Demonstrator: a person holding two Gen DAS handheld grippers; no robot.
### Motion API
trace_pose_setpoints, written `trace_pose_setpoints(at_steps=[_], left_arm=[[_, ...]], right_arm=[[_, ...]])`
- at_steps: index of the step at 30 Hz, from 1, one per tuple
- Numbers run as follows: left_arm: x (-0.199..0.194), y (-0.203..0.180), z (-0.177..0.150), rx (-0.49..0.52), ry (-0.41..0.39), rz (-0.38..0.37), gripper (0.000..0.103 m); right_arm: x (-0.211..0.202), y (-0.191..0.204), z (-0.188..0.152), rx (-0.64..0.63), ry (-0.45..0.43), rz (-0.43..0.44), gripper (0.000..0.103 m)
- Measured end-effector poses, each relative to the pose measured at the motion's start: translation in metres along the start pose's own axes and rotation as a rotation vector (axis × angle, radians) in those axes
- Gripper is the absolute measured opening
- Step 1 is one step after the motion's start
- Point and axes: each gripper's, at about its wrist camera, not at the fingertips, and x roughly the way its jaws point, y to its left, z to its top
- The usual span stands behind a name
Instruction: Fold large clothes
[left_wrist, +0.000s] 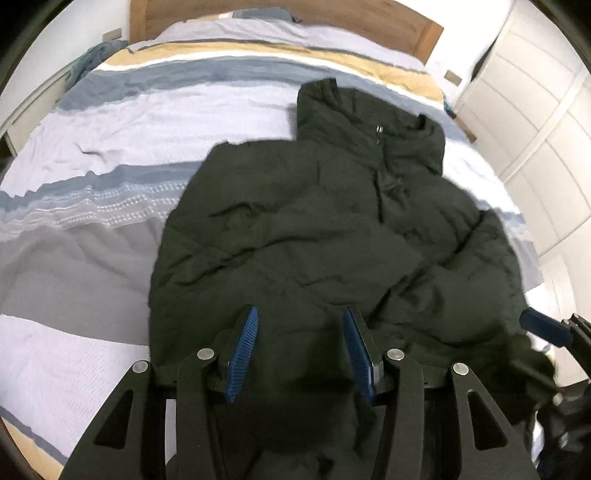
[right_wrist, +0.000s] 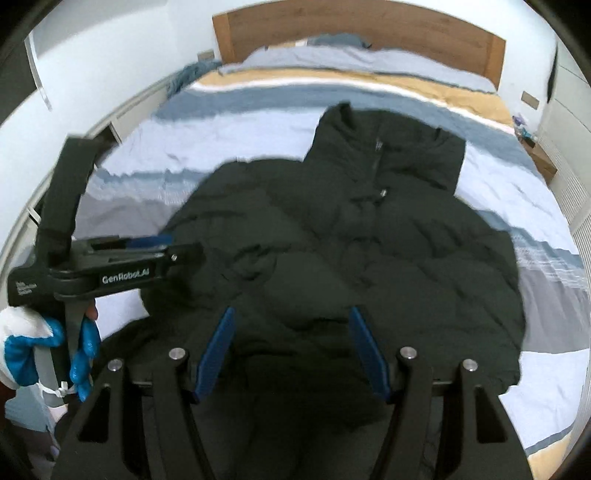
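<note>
Striped blue-grey-mustard duvet (left_wrist: 92, 155) under dark puffy hooded jacket (left_wrist: 314, 229) — hood at 12 o'clock. Left gripper (left_wrist: 300, 345), right gripper (right_wrist: 291, 349) — jaws parted, empty above hem.

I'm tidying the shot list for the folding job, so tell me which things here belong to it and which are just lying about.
Part of the job:
dark puffer jacket
left gripper, open
right gripper, open

Just there:
striped bedspread
wooden headboard
white wardrobe
bedside table

Quick headcount, bedroom edition

One dark puffer jacket (left_wrist: 314, 229), one striped duvet (left_wrist: 110, 155), one wooden headboard (right_wrist: 369, 33), two grippers, one gloved hand (right_wrist: 44, 347) lower left.
</note>
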Motion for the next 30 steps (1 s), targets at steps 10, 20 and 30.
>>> trace_pose_setpoints(at_steps=[10,20,30], left_arm=[[0.022,-0.004,-0.035,0.095,0.041,0.043,0.057],[-0.007,-0.020,-0.045,0.099,-0.009,0.045,0.062],[0.003,-0.029,-0.055,0.134,-0.002,0.081,0.065]], right_arm=[[0.037,-0.027,-0.068,-0.049,0.175,-0.121,0.063],[-0.021,-0.023,-0.050,-0.038,0.068,-0.132,0.063],[0.022,0.006,-0.058,-0.112,0.129,-0.096,0.063]])
